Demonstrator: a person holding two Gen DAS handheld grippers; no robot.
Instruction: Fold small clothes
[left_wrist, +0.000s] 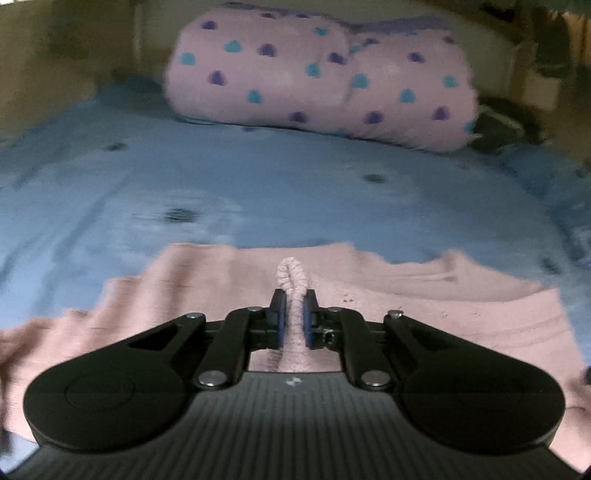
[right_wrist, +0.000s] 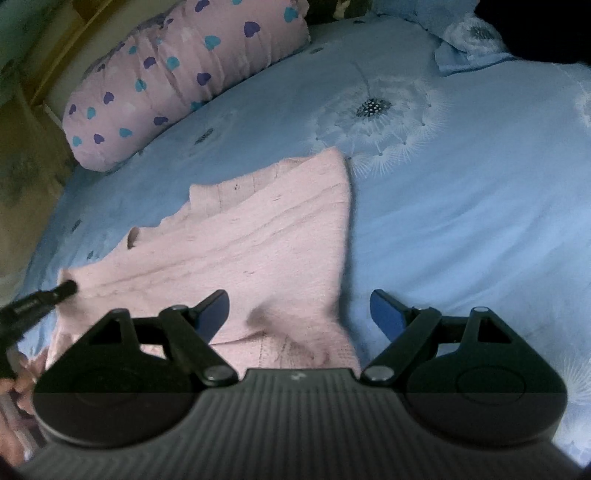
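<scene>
A small pale pink knitted garment (right_wrist: 273, 240) lies spread on the blue bed sheet (right_wrist: 461, 221). My left gripper (left_wrist: 294, 314) is shut on a pinched fold of the pink garment (left_wrist: 443, 306), and a loop of its edge sticks up between the pads. The left gripper also shows in the right wrist view (right_wrist: 68, 287), at the garment's left corner. My right gripper (right_wrist: 300, 314) is open, its blue pads spread wide over the garment's near right edge, with nothing held.
A pink bolster with blue and purple hearts (left_wrist: 317, 77) lies across the far side of the bed, also in the right wrist view (right_wrist: 177, 77). The sheet has a white dandelion print (right_wrist: 373, 110). A blue pillow corner (right_wrist: 469, 44) sits at the far right.
</scene>
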